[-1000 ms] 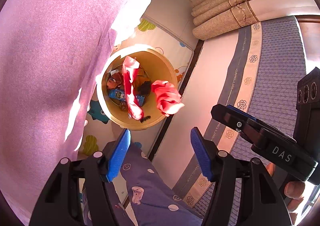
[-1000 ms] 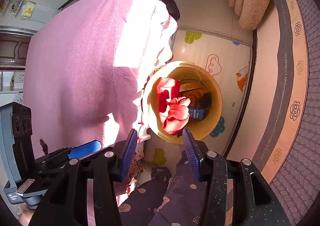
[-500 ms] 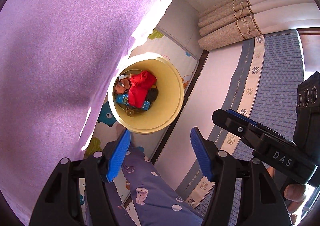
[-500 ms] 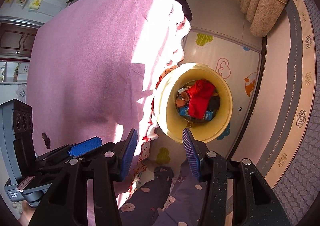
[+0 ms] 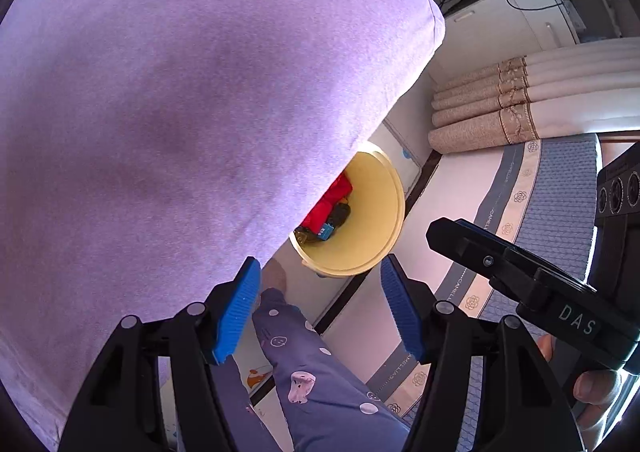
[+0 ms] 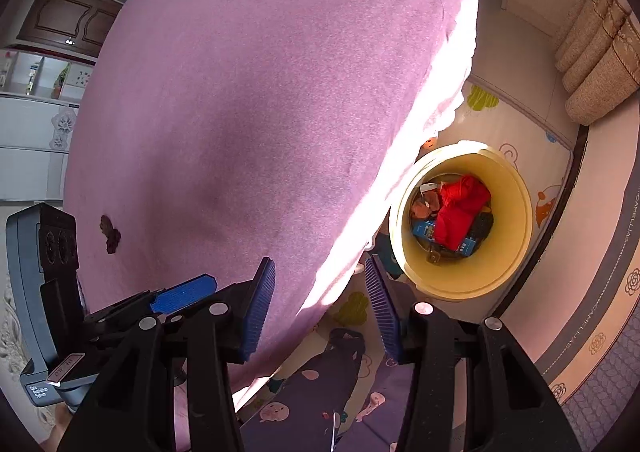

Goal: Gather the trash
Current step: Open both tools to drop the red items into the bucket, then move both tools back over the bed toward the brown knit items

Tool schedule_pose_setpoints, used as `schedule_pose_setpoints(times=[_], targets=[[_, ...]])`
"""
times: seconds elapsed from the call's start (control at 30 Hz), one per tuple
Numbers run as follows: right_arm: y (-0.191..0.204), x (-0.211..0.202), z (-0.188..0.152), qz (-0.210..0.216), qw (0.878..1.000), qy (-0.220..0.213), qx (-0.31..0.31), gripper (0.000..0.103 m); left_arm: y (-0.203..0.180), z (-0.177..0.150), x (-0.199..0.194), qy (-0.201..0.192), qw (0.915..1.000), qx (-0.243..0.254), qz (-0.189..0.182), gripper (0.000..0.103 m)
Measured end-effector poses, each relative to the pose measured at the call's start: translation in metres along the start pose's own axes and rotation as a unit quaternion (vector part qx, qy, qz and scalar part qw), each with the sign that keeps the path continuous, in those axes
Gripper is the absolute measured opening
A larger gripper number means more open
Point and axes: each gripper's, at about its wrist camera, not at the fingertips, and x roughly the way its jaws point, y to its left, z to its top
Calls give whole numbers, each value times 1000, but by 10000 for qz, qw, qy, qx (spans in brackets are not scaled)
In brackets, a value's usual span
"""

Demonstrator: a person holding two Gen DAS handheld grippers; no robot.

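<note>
Crumpled red trash [image 6: 460,210] is seen in the upright yellow bin [image 6: 516,252] — long axis unclear; both grippers' jaws are held apart, empty.

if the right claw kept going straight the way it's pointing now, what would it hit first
Probably the person's pink shirt, whose lit hem hangs between the open right claw fingers. The yellow bin sits off to the right of that line. Depth is hard to judge here.

You are holding the left gripper [image 5: 320,304] at the bottom centre of its frame, its blue-padded fingers [image 5: 236,312] spread wide with nothing between them. You are keeping the right gripper [image 6: 320,308] low in its own frame too, jaws equally parted and empty. Your fingers [image 5: 592,388] are gripping the right gripper's handle at lower right.
</note>
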Motion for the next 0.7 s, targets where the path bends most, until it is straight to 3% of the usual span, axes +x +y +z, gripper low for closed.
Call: schedule_pose_setpoints(times=[0.3, 0.7], targets=[[118, 45, -3, 99, 9956, 302, -880, 46, 115, -32, -53, -434, 9953, -866, 57, 62], [257, 102, -36, 221, 9809, 614, -1832, 46, 249, -85, -111, -997, 9763, -1916, 100, 62]])
